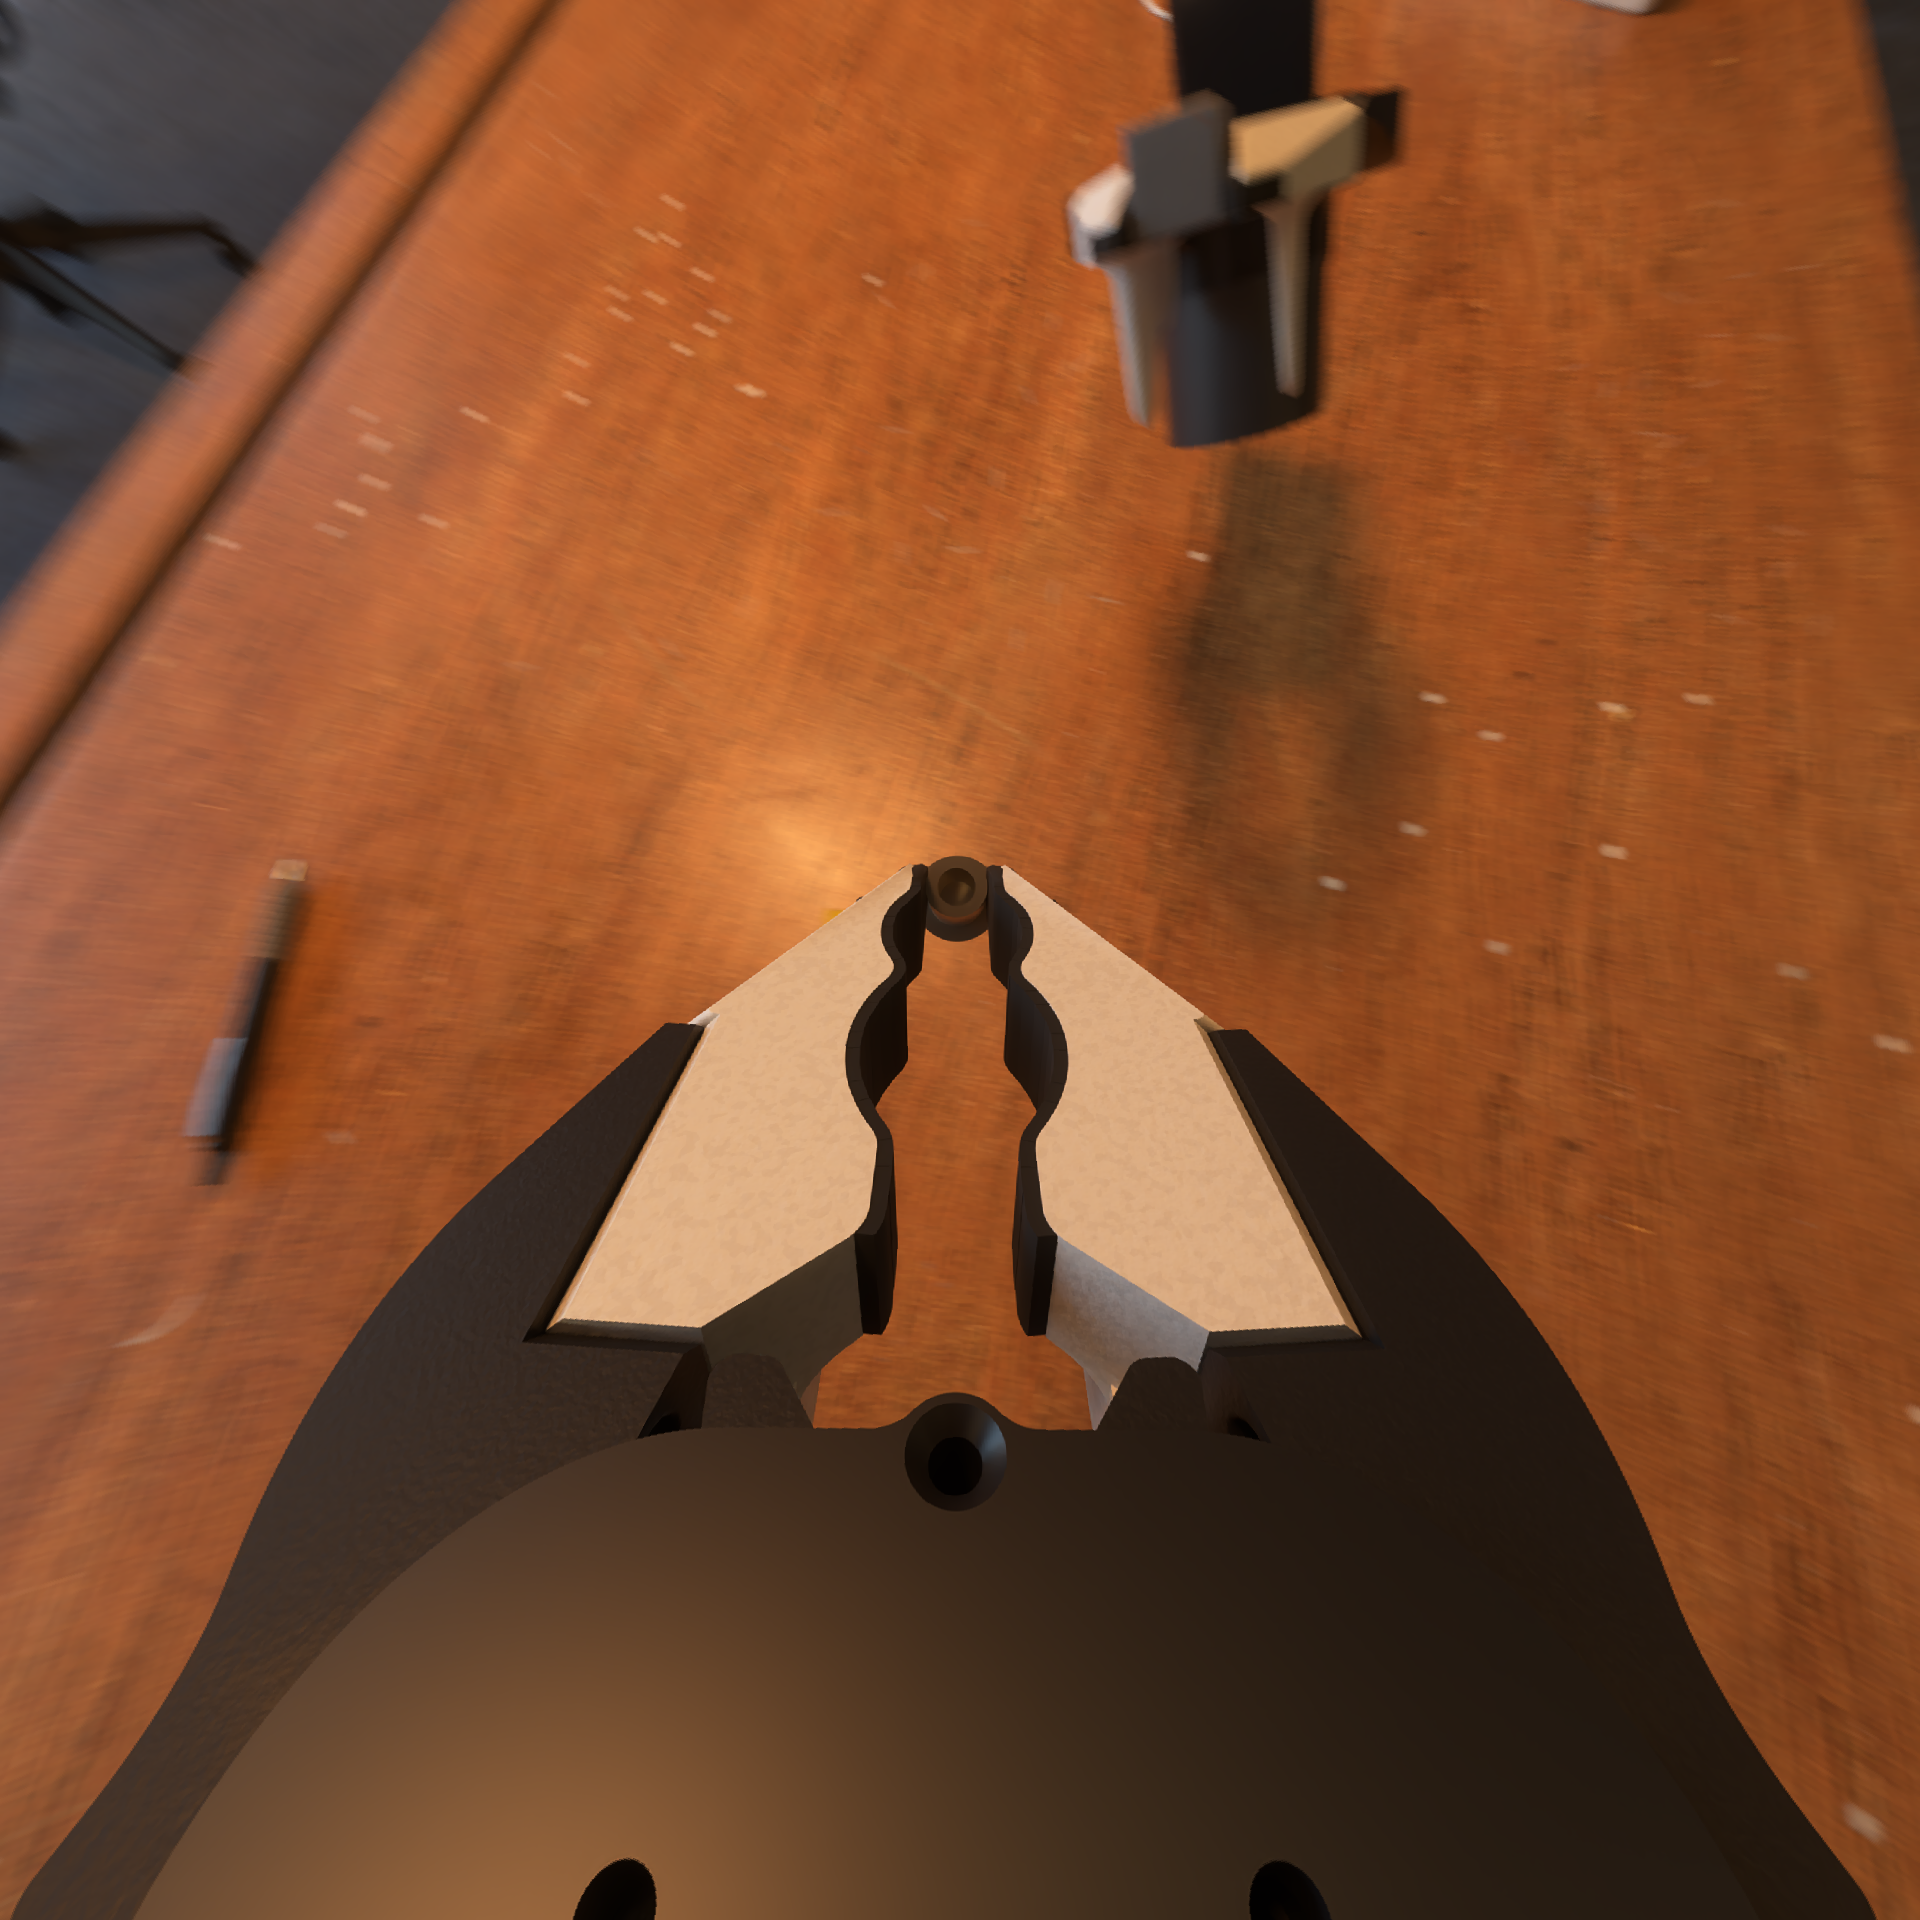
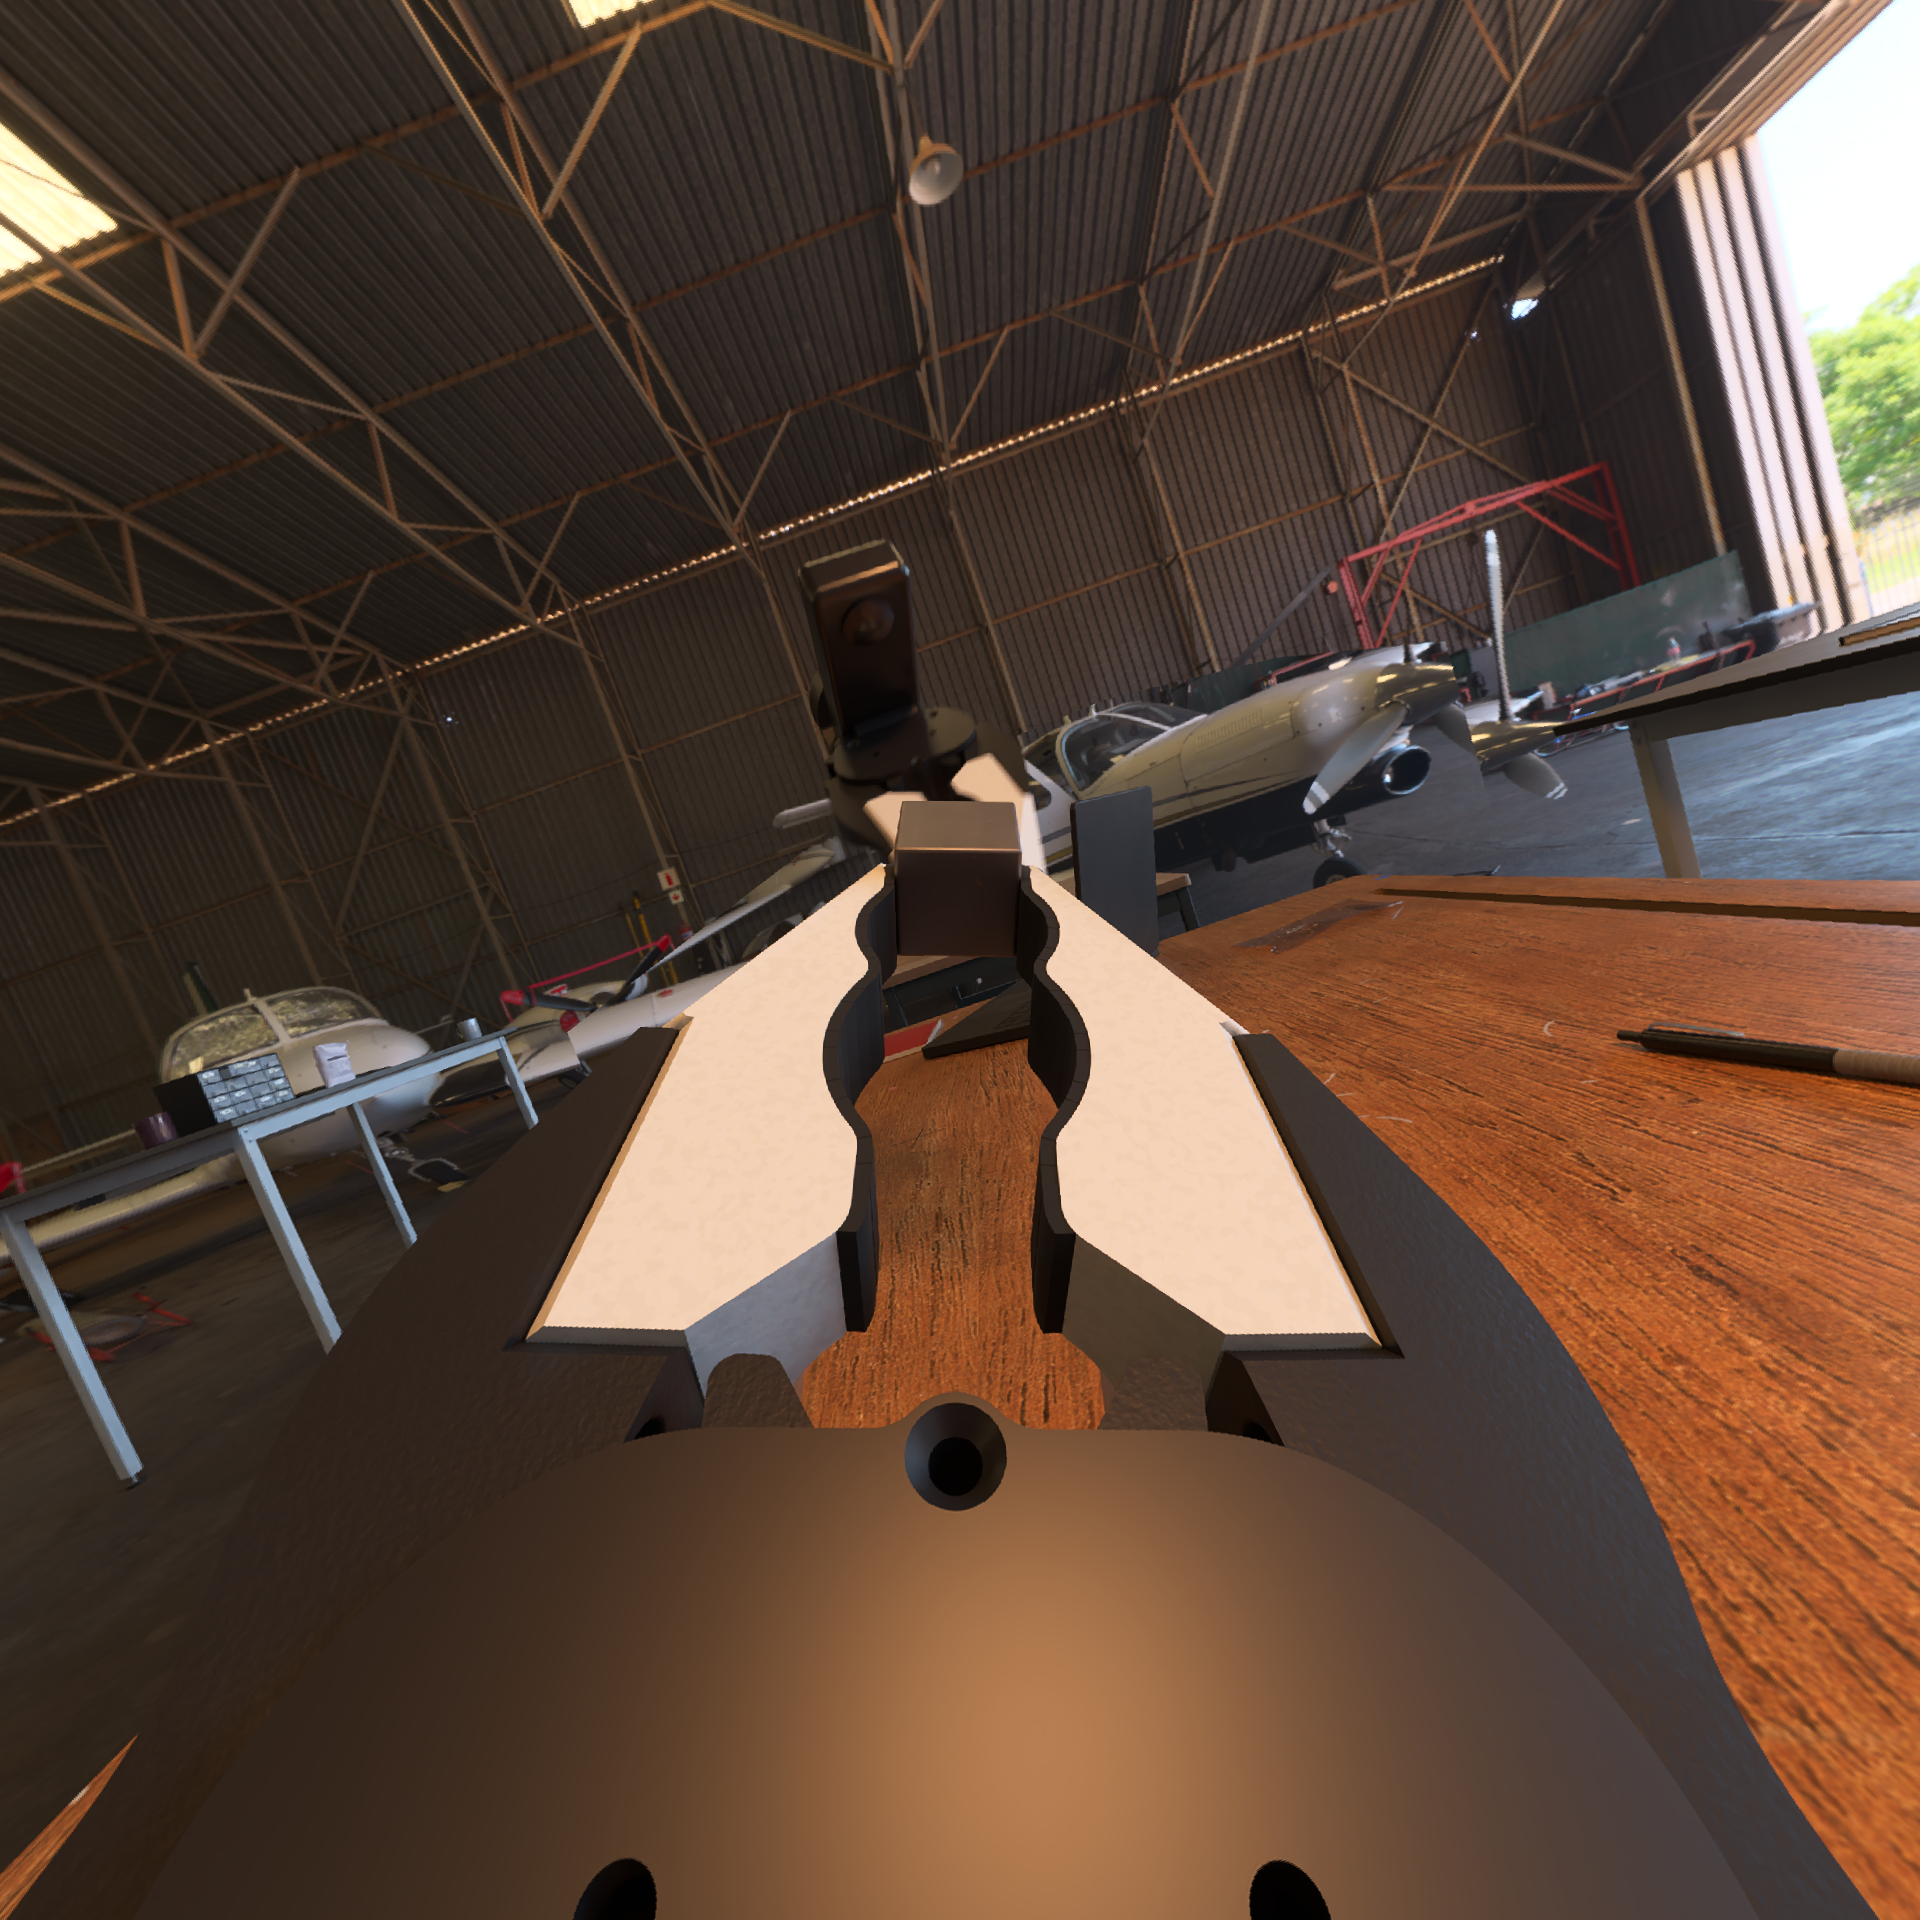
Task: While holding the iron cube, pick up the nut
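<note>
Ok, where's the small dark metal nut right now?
In the left wrist view, the small dark metal nut sits pinched between the left gripper fingertips, above the wooden table.

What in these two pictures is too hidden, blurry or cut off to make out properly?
- Left wrist view: the nut is tiny, its sides covered by the left claw.
- Left wrist view: the thin dark rod on the table is smeared by blur.
- Right wrist view: the cube has its sides hidden by the right claw.
- Right wrist view: the pen runs off the right edge.
</note>
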